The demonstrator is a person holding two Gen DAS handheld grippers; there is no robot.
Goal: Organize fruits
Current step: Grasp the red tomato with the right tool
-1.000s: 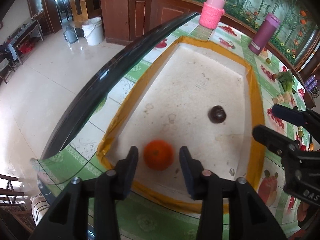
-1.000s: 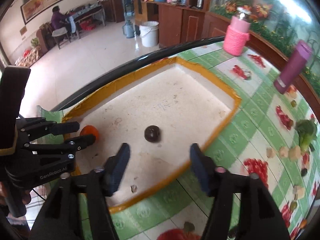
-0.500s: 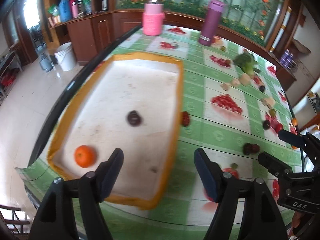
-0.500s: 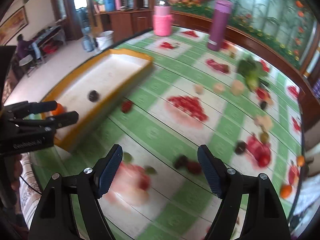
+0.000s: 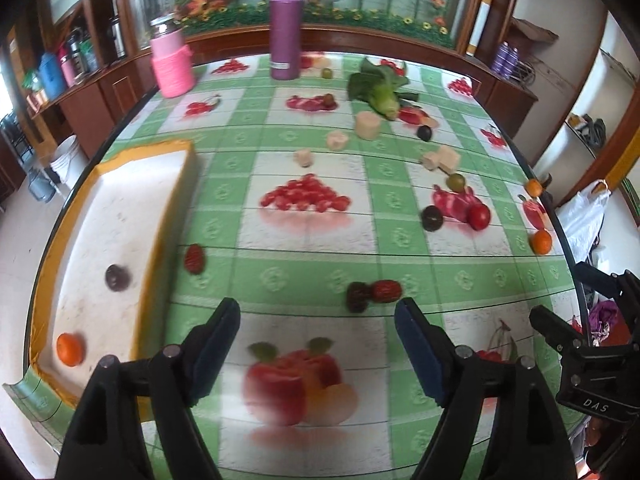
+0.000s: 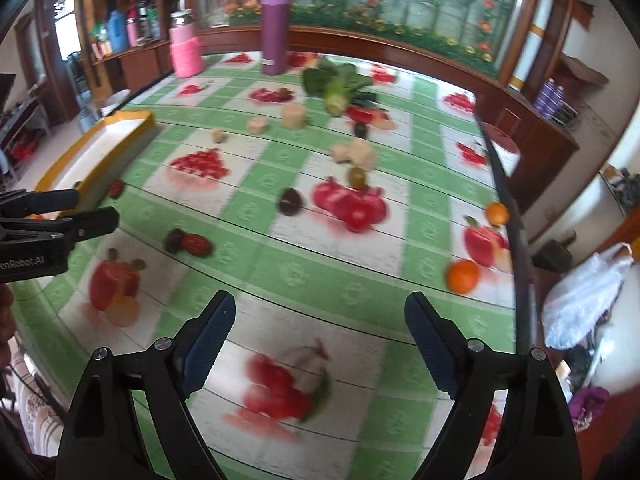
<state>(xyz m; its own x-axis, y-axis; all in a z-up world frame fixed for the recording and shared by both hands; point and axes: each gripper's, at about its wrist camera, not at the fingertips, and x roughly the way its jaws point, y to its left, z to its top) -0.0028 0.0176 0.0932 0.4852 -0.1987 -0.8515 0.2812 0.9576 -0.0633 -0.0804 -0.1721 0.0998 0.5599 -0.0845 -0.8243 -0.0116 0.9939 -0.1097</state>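
A white tray with an orange-taped rim (image 5: pixel 176 216) lies at the table's left and holds an orange (image 5: pixel 70 349) and a dark fruit (image 5: pixel 117 278). On the green checked cloth, a red fruit (image 5: pixel 194 259) lies beside the tray. A dark fruit (image 5: pixel 357 297) touches a red one (image 5: pixel 387 291) just ahead of my left gripper (image 5: pixel 317 314). Its jaws are opening with nothing between them. My right gripper (image 6: pixel 320 306) is also opening and empty. An orange (image 6: pixel 463 277) lies ahead to its right, near the table edge.
More loose fruit lies further back: a dark one (image 6: pixel 289 201), a green one (image 6: pixel 357 176) and a second orange (image 6: pixel 497 213). A pink jar (image 5: pixel 172 66), a purple flask (image 5: pixel 285 28), a leafy vegetable (image 5: pixel 378 88) and beige chunks (image 5: pixel 367 126) stand at the back. A white bag (image 6: pixel 584 296) hangs beyond the right edge.
Both grippers have swung right, from over the tray to over the cloth, and their jaws have widened. The orange and the dark fruit stay in the tray.
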